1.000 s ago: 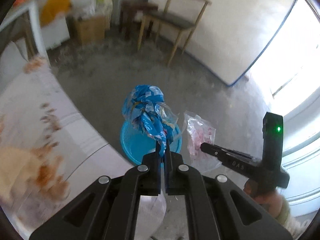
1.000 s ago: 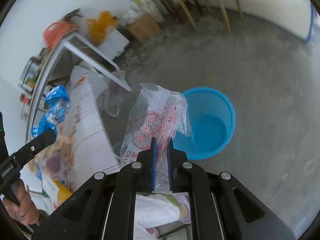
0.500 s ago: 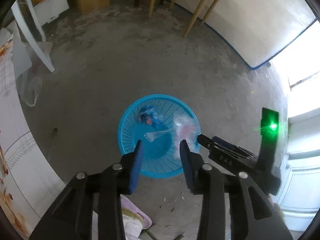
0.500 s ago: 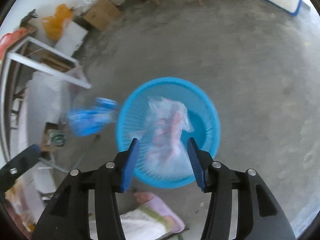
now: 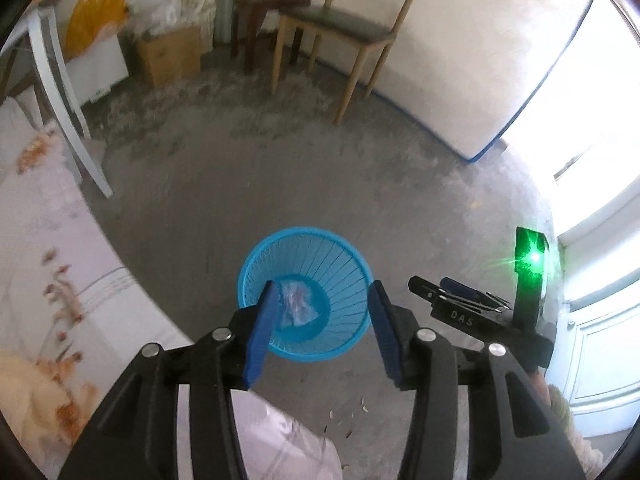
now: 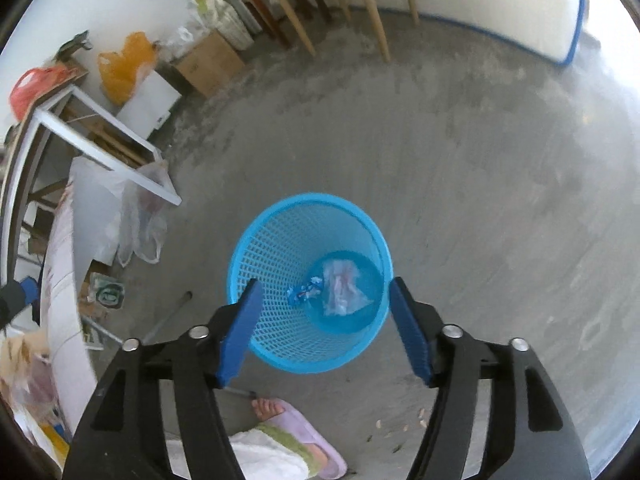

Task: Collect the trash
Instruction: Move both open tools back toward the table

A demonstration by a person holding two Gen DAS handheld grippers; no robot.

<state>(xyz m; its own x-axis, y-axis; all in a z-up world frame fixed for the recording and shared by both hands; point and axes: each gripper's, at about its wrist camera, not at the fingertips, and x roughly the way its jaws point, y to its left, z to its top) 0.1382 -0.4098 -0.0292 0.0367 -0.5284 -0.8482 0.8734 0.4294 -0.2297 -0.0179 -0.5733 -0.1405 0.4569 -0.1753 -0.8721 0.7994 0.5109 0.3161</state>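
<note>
A blue mesh waste basket (image 5: 348, 268) (image 6: 272, 248) stands on the grey concrete floor under both grippers. At its bottom lie a clear wrapper with red print (image 6: 342, 288) (image 5: 296, 304) and a crumpled blue wrapper (image 6: 305, 294). My left gripper (image 5: 322, 294) hangs above the basket; its jaws are opening and nothing is between them. My right gripper (image 6: 325, 292) also hangs over the basket, jaws opening wide and empty. In the left wrist view the right gripper (image 5: 460, 304) shows at the right with a green light.
A wooden chair (image 5: 344, 28), a dark stool (image 5: 264, 12), a cardboard box (image 5: 170, 54) and bags stand along the far wall. A table with a patterned cloth (image 5: 48, 264) is at the left. A foot in a lilac slipper (image 6: 296, 424) is near the basket.
Both grippers let go of their wrappers, which fell into the basket. Both pairs of jaws went from shut to wide apart. The views swung over the basket.
</note>
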